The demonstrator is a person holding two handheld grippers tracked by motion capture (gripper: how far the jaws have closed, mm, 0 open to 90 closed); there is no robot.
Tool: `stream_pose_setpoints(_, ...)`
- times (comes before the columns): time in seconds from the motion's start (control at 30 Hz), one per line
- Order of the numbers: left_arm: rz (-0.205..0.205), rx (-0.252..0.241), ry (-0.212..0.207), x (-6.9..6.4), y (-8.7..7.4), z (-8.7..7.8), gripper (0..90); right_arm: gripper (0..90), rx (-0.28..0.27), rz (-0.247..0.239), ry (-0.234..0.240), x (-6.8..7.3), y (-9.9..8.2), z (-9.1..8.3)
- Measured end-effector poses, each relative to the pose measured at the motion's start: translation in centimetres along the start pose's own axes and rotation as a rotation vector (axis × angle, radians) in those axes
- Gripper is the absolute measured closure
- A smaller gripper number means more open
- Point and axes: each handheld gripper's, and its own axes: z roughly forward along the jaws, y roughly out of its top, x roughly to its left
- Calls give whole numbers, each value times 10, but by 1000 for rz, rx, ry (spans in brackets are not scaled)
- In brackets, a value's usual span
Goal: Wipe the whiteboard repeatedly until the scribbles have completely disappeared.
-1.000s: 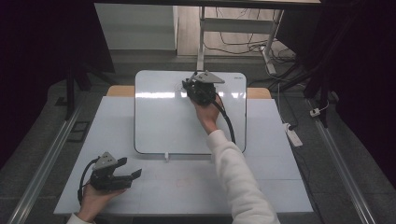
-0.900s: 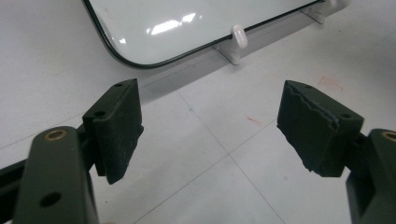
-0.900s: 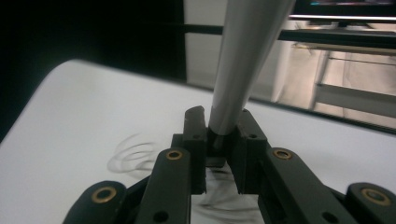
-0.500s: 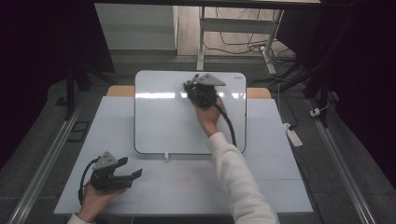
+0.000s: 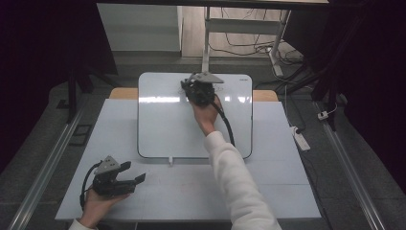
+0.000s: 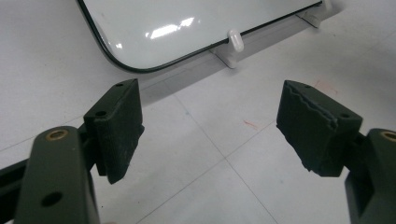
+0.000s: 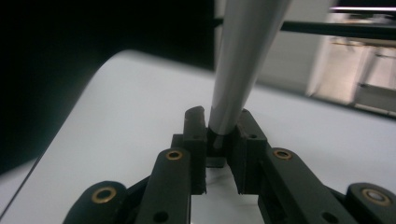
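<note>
Both my grippers show: right gripper [image 7: 219, 140] clamped on a silver marker [image 7: 238, 65], tip at the whiteboard's [image 5: 163, 124] far edge, mid-writing by my guess. Left gripper [image 6: 210, 130] wide open, empty, resting near the board's front corner. Next: steady strokes w/ light pressure.

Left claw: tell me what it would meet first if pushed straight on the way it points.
Probably the whiteboard's rounded near corner and its white clip. The open left claw has bare table before that; depth is unclear.
</note>
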Motion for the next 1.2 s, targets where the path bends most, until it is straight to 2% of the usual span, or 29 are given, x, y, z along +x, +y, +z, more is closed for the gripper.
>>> stream_pose_setpoints(0.03, 0, 0, 2, 0, 0, 0, 232, 775, 14, -42, 15, 6, -1, 2)
stream_pose_setpoints(0.07, 0, 1, 1, 0, 0, 0, 232, 774, 12, -50, 5, 6, 1, 2)
stream_pose_setpoints(0.1, 1, 3, 3, 0, 0, 0, 232, 774, -12, -12, -19, 0, 3, 0)
stream_pose_setpoints(0.13, 3, 2, 3, -1, -1, 0, 232, 774, -38, 52, -48, -8, 4, -2)
stream_pose_setpoints(0.17, 3, 2, 1, -1, -1, 0, 232, 774, -50, 93, -52, -12, 4, -4)
stream_pose_setpoints(0.2, 2, 0, 0, 0, 0, -1, 232, 775, -41, 76, -47, -10, 3, -2)
stream_pose_setpoints(0.23, 0, -2, 0, 0, 0, 0, 233, 774, 1, -9, 23, 5, 0, 4)
stream_pose_setpoints(0.27, -1, -1, 0, 0, 0, 0, 233, 774, 1, -9, 23, 5, 0, 4)
stream_pose_setpoints(0.3, 0, 0, 2, 0, 0, 0, 233, 774, 12, -42, 36, 10, -1, 5)
stream_pose_setpoints(0.33, 1, 2, -1, 0, 0, 1, 233, 774, 14, -49, 21, 10, 1, 6)
stream_pose_setpoints(0.43, 2, 1, 0, -1, -1, 0, 233, 774, -41, 66, -38, -6, 5, 2)
stream_pose_setpoints(0.47, 1, -1, -1, 0, 0, -1, 233, 774, -33, 47, -32, -4, 5, 3)
stream_pose_setpoints(0.53, -4, -2, 0, 0, 0, 0, 234, 774, 22, -52, 22, 10, 2, 7)
stream_pose_setpoints(0.57, -3, 0, -1, 1, 0, 0, 234, 774, 37, -95, 22, 14, 2, 7)
stream_pose_setpoints(0.6, -1, 1, -1, 1, -1, 1, 234, 775, 38, -100, 18, 12, 3, 7)
stream_pose_setpoints(0.67, 0, 2, -1, 0, -1, 0, 234, 775, -5, -4, -33, -1, 6, 2)
stream_pose_setpoints(0.7, 1, 0, 0, 0, -1, -1, 234, 774, -9, 29, -26, -4, 5, 1)
stream_pose_setpoints(0.73, -2, -5, -2, 0, -1, -1, 234, 774, 11, 7, -16, -1, 3, 1)
stream_pose_setpoints(0.8, -3, -4, -1, 1, 0, -1, 234, 774, 60, -73, 36, 12, -2, 2)
stream_pose_setpoints(0.83, -3, -2, 0, 1, 0, 0, 234, 774, 67, -104, 39, 16, -4, 1)
stream_pose_setpoints(0.87, -2, 0, -2, 1, -1, 0, 234, 775, 66, -104, 31, 14, -2, 0)
stream_pose_setpoints(0.9, -1, 1, -1, 0, -1, 0, 234, 775, 38, -69, -8, 7, 0, -3)
stream_pose_setpoints(0.97, 1, -2, -2, 0, -1, -1, 234, 774, 0, 37, -63, -7, 1, -9)
stream_pose_setpoints(1.0, -1, -5, -3, 0, 0, -1, 234, 774, 4, 34, -56, -6, -1, -9)
stream_pose_setpoints(1.07, -2, -3, -4, 1, 0, 0, 234, 774, 41, -54, 4, 11, -6, -4)
stream_pose_setpoints(1.1, 0, 0, -6, 1, 0, 1, 234, 775, 56, -101, 18, 18, -8, -3)
stream_pose_setpoints(1.13, 0, 2, -5, 1, 0, 1, 234, 774, 58, -119, 10, 19, -8, -3)
stream_pose_setpoints(1.17, 0, 0, -3, 0, 0, 0, 234, 774, 42, -85, -2, 14, -7, -5)
stream_pose_setpoints(1.2, 0, -3, -1, 0, -1, -1, 234, 775, 19, -29, -48, 5, -6, -8)
